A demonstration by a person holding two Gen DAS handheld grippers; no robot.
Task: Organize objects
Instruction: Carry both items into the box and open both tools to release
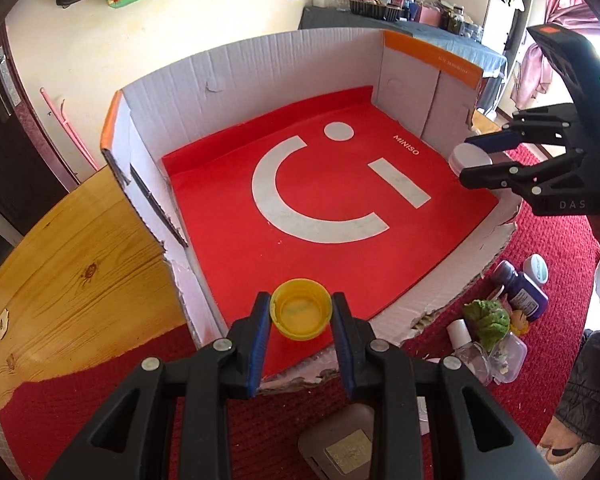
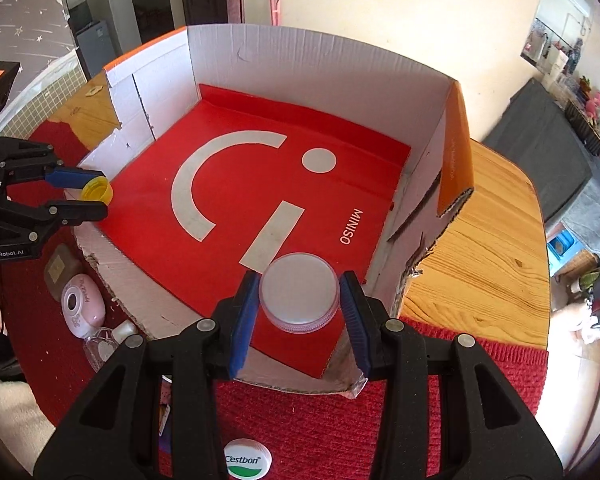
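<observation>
Here, the left tongs [image 1: 301, 312] are closed on a yellow cap [image 1: 301, 314] above the near edge of an open cardboard box [image 1: 260, 64]. The right tongs [image 2: 300, 298] clamp a round white jar [image 2: 299, 297] over the box's red mat [image 2: 260, 184].

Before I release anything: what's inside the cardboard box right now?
Only a red MINISO sheet lines the cardboard box floor. The yellow cap and clear round lid are gripper-held over it. Floor beneath them is hidden.
</observation>
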